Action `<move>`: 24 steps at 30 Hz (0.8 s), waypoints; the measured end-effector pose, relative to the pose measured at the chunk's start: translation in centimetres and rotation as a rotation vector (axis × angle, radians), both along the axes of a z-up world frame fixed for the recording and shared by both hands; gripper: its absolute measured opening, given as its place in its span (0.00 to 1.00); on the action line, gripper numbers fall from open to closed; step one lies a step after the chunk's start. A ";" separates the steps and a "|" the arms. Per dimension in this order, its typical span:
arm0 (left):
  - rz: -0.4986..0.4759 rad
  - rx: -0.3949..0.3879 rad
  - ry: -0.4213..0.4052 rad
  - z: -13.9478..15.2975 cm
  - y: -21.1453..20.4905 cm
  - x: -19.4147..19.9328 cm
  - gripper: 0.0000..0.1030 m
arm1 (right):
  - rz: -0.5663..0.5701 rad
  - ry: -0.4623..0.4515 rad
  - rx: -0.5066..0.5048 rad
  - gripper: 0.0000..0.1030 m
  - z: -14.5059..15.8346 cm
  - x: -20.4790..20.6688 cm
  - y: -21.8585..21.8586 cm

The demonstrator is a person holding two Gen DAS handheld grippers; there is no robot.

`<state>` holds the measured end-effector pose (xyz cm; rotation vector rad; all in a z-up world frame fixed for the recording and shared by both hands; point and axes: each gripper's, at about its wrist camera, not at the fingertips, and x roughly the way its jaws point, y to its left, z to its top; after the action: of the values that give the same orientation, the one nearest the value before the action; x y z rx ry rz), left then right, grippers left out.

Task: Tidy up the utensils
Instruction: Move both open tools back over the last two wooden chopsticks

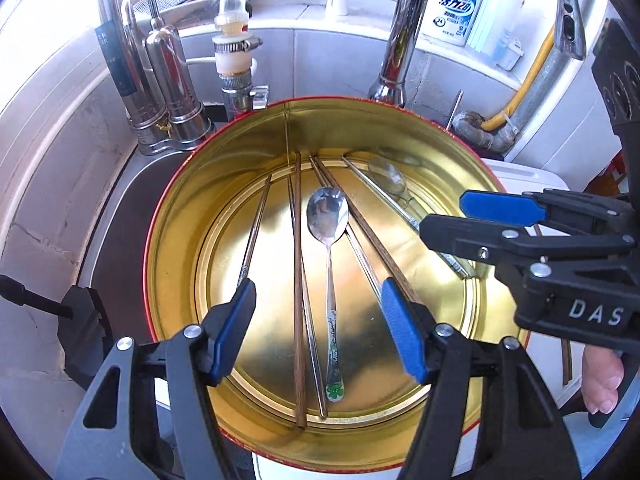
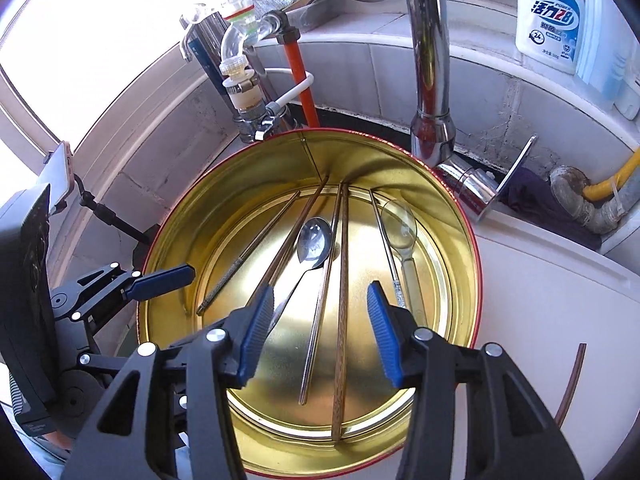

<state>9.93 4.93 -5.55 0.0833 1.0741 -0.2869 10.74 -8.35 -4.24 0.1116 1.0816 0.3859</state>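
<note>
We are hovering both grippers over a round gold tin (image 1: 176, 216) with a red rim, sitting by the sink under the tap (image 1: 400, 40). All the utensils are lying loose on the tin floor, none gripped yet.

Going left to right in the left wrist view: a thin metal chopstick (image 1: 256, 224) near the left wall, a brown wooden chopstick (image 1: 298, 280) touching a metal one beside it, the steel spoon (image 1: 329, 240) with a clover handle in the middle, another wood-and-metal chopstick pair (image 1: 360, 224) slanting right, then a clear spoon (image 1: 390, 180) and a patterned metal chopstick (image 1: 404, 216) against the right wall.

We are judging the step as the first pick, probably the steel spoon since it is lying between the left fingers. To do it well we are thinking: come down on the handle, not the bowl, keep the pads across the narrow shaft, and avoid catching the neighbouring chopsticks, which are touching or nearly so. Thin flat metal on metal looks slippery, so pinching low and square matters.

Pose: left gripper (image 1: 320, 328) is pointing down into the tin, fingers spread wide, empty. Right gripper (image 2: 320, 336) is likewise angled down over the near rim, fingers wide apart, empty, straddling a metal and a wooden chopstick. In the left view it is reaching in from the right above the rim. One more brown stick (image 2: 572, 380) is lying outside on the white surface (image 2: 540, 300).
</note>
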 end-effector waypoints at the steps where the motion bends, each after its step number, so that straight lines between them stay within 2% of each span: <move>1: 0.001 -0.018 -0.026 0.6 0.1 -0.6 0.63 | -0.020 -0.028 0.019 0.67 0.6 -0.6 -0.6; 3: -0.003 -0.058 -0.071 1.9 0.2 -1.7 0.71 | -0.067 -0.077 0.045 0.77 1.7 -2.1 -2.2; 6: -0.021 -0.096 -0.112 3.3 -0.3 -3.2 0.77 | -0.134 -0.116 0.068 0.88 2.8 -4.1 -4.6; 13: -0.107 -0.135 -0.123 4.6 -3.9 -5.8 0.77 | -0.283 -0.139 0.056 0.89 3.4 -8.5 -10.1; 24: -0.334 -0.145 -0.066 3.5 -13.7 -8.9 0.77 | -0.511 -0.106 0.020 0.89 2.4 -15.2 -18.9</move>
<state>1.03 -8.74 -2.02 0.1419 0.9690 -0.6579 -4.48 -27.27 -1.82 0.3725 0.9058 -0.0577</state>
